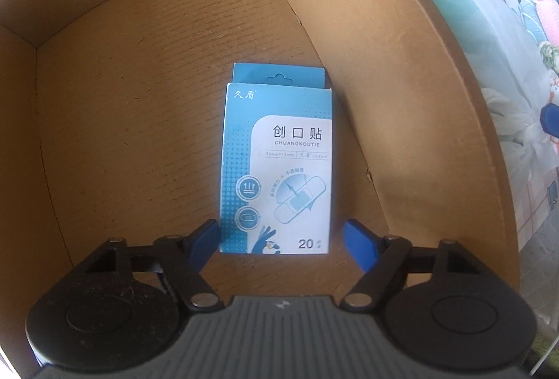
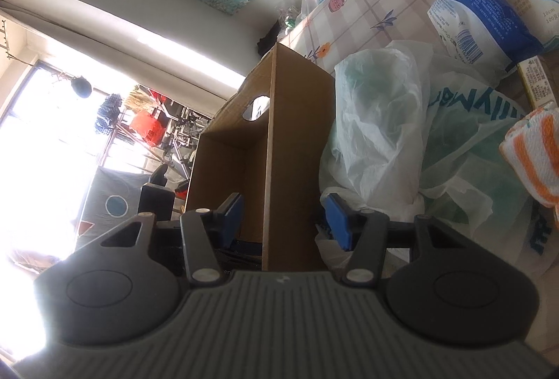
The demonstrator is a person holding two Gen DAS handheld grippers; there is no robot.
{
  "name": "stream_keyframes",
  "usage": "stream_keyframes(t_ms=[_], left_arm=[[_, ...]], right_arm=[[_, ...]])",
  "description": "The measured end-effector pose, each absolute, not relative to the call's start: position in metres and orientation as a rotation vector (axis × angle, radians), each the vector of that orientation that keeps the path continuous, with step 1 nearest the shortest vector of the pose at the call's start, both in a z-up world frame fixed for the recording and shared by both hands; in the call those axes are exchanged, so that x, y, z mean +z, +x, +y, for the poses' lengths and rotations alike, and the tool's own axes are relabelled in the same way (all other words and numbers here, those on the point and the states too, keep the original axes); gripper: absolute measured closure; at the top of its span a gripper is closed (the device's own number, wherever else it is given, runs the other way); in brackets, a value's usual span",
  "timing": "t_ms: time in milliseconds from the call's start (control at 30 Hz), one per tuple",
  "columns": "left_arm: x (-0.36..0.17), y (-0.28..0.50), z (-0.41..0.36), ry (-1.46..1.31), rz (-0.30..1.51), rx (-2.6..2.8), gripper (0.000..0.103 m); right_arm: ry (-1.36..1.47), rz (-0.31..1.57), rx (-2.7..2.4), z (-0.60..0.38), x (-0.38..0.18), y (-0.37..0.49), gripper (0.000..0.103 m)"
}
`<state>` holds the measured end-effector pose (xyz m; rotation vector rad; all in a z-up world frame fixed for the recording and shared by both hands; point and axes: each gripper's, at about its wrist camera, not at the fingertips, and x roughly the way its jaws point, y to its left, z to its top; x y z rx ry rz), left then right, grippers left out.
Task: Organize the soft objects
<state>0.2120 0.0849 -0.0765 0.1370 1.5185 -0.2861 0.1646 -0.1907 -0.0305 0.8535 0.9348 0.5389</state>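
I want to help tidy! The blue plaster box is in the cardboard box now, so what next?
Probably lift the left gripper out: its fingers stand apart from the plaster box, lying flat on the cardboard box floor.

**Bandage box on the carton floor, soft goods outside**

The blue-and-white bandage box lies flat, face up, on the floor of the open cardboard carton, its hang-tab end toward 12 o'clock and its long side close to the wall at 3 o'clock (contact unclear). In the right wrist view, crumpled plastic bags lie piled beside the carton's outer wall, a blue-and-white soft pack at 1 o'clock and an orange-striped white cloth at 3 o'clock.
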Motion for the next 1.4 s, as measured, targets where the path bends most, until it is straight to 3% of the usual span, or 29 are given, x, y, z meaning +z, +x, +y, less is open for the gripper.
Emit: stream_keyframes(t_ms=[167, 367, 667, 800, 1033, 1200, 1400], left_arm=[[-0.076, 0.221, 0.092, 0.044, 1.521, -0.242, 0.043], [-0.070, 0.249, 0.109, -0.073, 1.471, -0.171, 0.057], [-0.069, 0.269, 0.118, -0.166, 1.440, -0.155, 0.058], [-0.062, 0.255, 0.113, -0.127, 1.441, -0.195, 0.039], [-0.054, 0.212, 0.106, 0.076, 1.505, -0.241, 0.037], [-0.085, 0.207, 0.098, 0.130, 1.575, -0.214, 0.056], [-0.082, 0.219, 0.094, 0.074, 1.533, -0.201, 0.064]], right_arm=[[0.878, 0.930, 0.518, -0.201, -0.036, 0.159, 0.050], [0.898, 0.927, 0.505, -0.208, -0.039, 0.154, 0.050], [0.917, 0.924, 0.474, -0.217, -0.042, 0.151, 0.050], [0.918, 0.924, 0.466, -0.219, -0.042, 0.151, 0.050], [0.924, 0.936, 0.473, -0.215, -0.047, 0.154, 0.049], [0.930, 0.943, 0.490, -0.209, -0.047, 0.155, 0.048], [0.923, 0.924, 0.462, -0.219, -0.043, 0.152, 0.048]])
